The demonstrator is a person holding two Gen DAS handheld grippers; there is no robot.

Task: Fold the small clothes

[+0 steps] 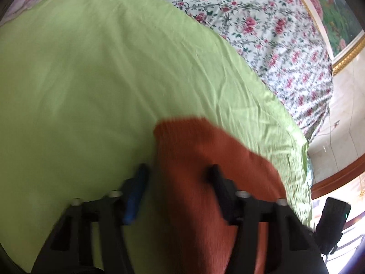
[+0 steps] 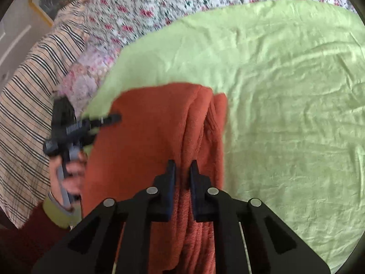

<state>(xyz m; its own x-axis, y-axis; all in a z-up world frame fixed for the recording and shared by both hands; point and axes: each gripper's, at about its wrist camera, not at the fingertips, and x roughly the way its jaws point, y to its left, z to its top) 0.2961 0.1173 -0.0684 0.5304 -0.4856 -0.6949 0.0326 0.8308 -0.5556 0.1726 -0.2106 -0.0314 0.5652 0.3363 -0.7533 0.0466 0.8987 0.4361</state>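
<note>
We pinch the orange knit garment [image 2: 159, 137] between the near-closed right claw [image 2: 182, 166] so it drapes ahead over the green sheet [image 2: 285, 91]; our left claw [image 1: 176, 171] gapes wide, gripping nothing.

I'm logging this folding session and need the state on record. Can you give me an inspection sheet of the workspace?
Surface: green sheet, wrinkled, over a floral bedspread.
Job's things: orange knit garment, partly folded, lying on the sheet.
Clutter: striped cloth beside the sheet.
Grippers: right gripper pinches a garment fold; left gripper open, fingers apart over the garment's edge.
Cables: nothing seen.
Surroundings: gold-framed painting, pale floor.
</note>
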